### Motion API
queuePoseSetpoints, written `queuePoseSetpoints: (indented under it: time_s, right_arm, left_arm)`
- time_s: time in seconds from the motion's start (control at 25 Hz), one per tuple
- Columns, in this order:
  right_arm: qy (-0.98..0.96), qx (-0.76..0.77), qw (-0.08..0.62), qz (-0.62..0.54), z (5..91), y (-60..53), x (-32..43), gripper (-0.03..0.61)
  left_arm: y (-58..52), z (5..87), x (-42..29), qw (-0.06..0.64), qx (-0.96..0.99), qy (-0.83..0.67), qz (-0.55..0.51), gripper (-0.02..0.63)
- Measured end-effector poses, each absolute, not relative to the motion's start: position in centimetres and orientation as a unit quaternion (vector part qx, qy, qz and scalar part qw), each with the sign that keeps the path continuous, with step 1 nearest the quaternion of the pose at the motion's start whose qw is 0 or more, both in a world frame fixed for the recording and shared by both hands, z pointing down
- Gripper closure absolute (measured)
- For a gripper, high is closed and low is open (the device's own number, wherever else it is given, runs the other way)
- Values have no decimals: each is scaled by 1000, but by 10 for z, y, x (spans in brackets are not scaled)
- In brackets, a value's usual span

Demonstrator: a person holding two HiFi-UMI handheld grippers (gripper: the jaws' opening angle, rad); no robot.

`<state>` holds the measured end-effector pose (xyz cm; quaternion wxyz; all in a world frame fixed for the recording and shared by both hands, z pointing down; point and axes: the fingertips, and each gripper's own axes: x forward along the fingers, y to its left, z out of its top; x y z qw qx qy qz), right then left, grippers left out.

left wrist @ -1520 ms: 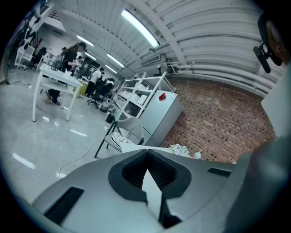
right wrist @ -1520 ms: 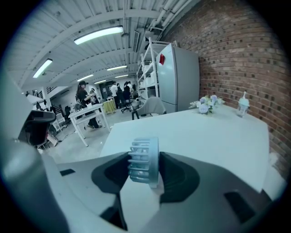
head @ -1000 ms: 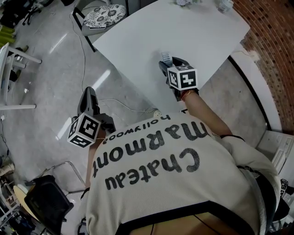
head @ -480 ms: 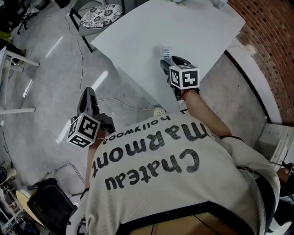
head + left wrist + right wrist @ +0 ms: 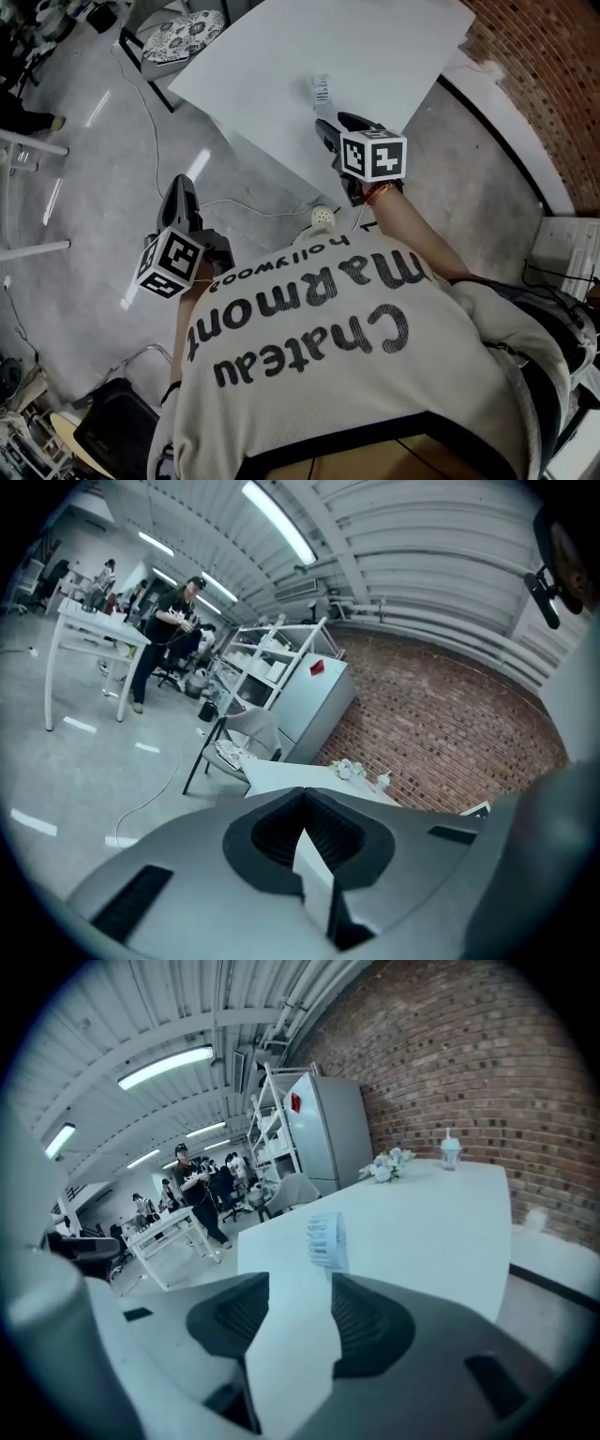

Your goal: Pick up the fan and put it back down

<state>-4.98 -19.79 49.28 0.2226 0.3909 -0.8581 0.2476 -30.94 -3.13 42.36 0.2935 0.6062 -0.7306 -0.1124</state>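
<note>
A small white fan (image 5: 321,89) stands upright on the white table (image 5: 281,56), close to its near edge. My right gripper (image 5: 325,129) hovers just short of the fan, over the table's edge. In the right gripper view the fan (image 5: 327,1239) stands past the fingertips of my right gripper (image 5: 300,1279), whose jaws are apart and closing with nothing between them. My left gripper (image 5: 183,190) hangs off the table at the left, above the floor. In the left gripper view my left gripper (image 5: 303,792) has its pads meeting at the tips with nothing in them.
A chair with a patterned cushion (image 5: 183,36) stands at the table's far left corner. A cable (image 5: 253,211) and a round white plug (image 5: 323,217) lie on the floor below the table edge. A brick wall (image 5: 544,84) runs along the right. A cup (image 5: 451,1152) and flowers (image 5: 386,1166) stand at the table's far end.
My right gripper has drawn back from the fan toward the table's near edge, so the gap between them is wider. The fan stays standing. The left gripper has hardly moved.
</note>
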Motion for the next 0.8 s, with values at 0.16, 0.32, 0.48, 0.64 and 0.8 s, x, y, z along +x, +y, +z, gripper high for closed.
queuePoseSetpoints:
  time_s: [0.16,0.32,0.48,0.64,0.8]
  right_arm:
    - [-841,421,205,271,486,-180,-33,458]
    - [-834,440,177,282,473,-162,-23,506]
    - [-830,459,145,283,460,-144,-17,515]
    - [-829,476,99,277,436,-129,-11,575]
    - [-837,493,38,234,404,-112,-3,575]
  left_arm:
    - [-33,425,-294,300,634,-706,-101,612]
    - [-33,424,-283,302,659,-683,-89,612]
    - [-30,427,-271,309,689,-653,-62,612]
    - [-23,421,-259,303,714,-629,-43,612]
    - [-16,404,-252,272,735,-619,-44,612]
